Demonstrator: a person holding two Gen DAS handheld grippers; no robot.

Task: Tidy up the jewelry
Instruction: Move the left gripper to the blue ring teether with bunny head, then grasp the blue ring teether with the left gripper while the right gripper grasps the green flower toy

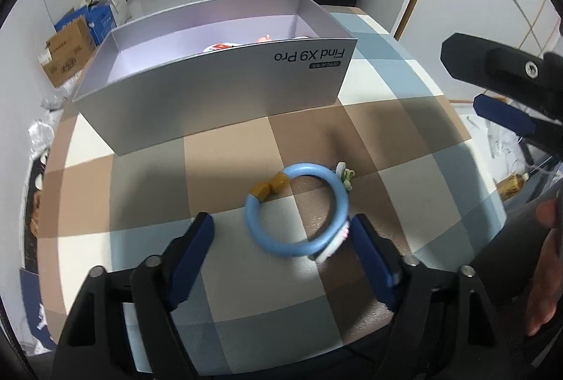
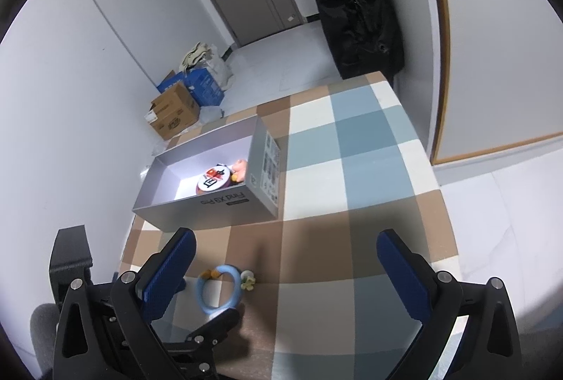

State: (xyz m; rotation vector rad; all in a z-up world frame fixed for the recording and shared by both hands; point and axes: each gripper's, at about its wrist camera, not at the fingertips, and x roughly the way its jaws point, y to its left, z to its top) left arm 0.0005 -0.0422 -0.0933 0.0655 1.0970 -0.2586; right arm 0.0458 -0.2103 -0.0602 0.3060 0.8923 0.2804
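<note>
A light blue ring bracelet (image 1: 257,225) with amber beads (image 1: 271,188) and a small flower charm (image 1: 345,174) lies flat on the checked tablecloth (image 1: 147,197). My left gripper (image 1: 281,223) points down over it, open, with a finger on each side. The right finger's pad (image 1: 366,246) is at the ring's edge and the left pad stands apart from it. In the right wrist view the bracelet (image 2: 202,292) sits low and left, beside one of the left gripper's fingers (image 2: 220,320). My right gripper (image 2: 286,251) hovers open with nothing between its fingers, to the right of the bracelet (image 1: 461,77).
An open grey phone box (image 1: 218,91) stands behind the bracelet; it holds a round white and red item (image 2: 213,181) and something pink (image 2: 241,168). The table's right edge (image 2: 447,225) drops to the floor. Cardboard boxes (image 2: 172,114) sit on the floor. A hand (image 1: 547,274) shows at far right.
</note>
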